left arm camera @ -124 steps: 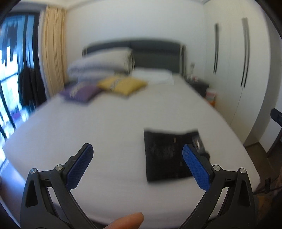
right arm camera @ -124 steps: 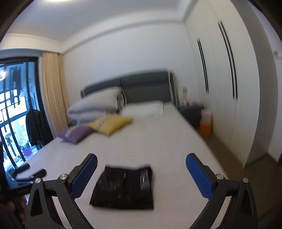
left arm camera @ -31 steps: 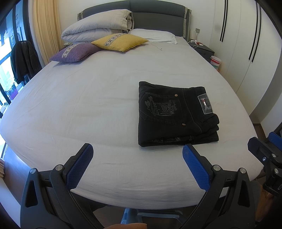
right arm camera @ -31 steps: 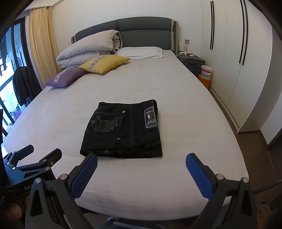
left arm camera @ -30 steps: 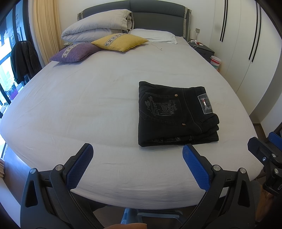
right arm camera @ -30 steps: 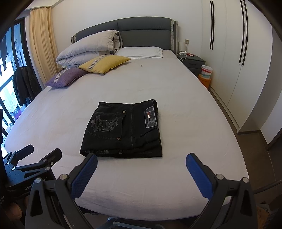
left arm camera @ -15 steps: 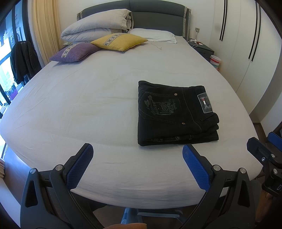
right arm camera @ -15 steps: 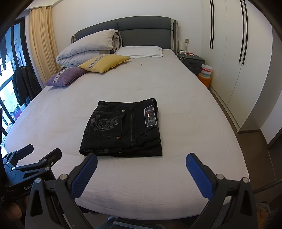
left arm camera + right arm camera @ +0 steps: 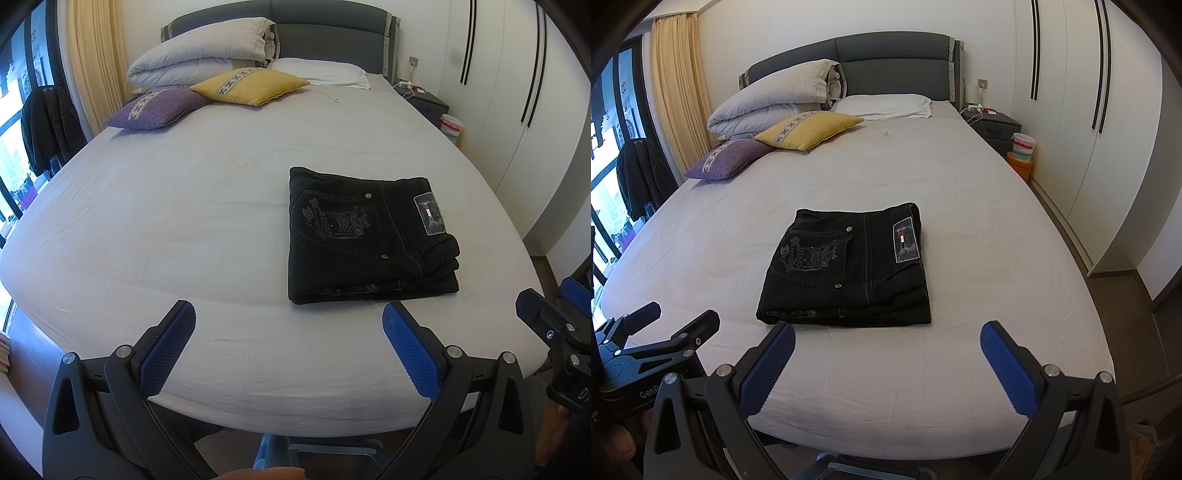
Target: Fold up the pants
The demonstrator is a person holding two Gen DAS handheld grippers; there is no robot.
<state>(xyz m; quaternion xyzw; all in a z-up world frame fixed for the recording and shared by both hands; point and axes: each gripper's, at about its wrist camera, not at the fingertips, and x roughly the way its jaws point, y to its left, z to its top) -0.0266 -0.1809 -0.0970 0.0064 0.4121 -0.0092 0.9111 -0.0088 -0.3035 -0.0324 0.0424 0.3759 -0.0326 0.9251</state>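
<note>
the black pants (image 9: pixel 367 236) lay on the white bed (image 9: pixel 166 229) as a tidy rectangular stack, back pocket and waistband patch facing up, several layers showing along the near edge. seen from the left gripper (image 9: pixel 288 332), the stack sat ahead of the jaws and off toward the right-hand finger, its near edge just beyond that finger's tip. from the right gripper (image 9: pixel 888 345) it sat ahead and toward the left-hand finger, again just past the tip. both sets of jaws were spread wide and held nothing, and both hung at the foot of the bed, apart from the cloth.

to my eye the folding looked finished, or nearly so: the edges lined up and nothing trailed out. if anything was left, it was squaring the bundle. done well, that meant coming in low along the sheet from the near side, keeping the jaws wide enough to clear the thick layered edge, and nudging or patting, not pinching. a grip on only the top layer could have peeled the stack open. the right-side layers by the patch looked slightly stepped, so a light press there would have served best.

beyond the jaws, well clear, lay a yellow cushion (image 9: pixel 809 129), a purple cushion (image 9: pixel 729 158) and a rolled duvet (image 9: pixel 775 99) against the headboard (image 9: pixel 886 62).
</note>
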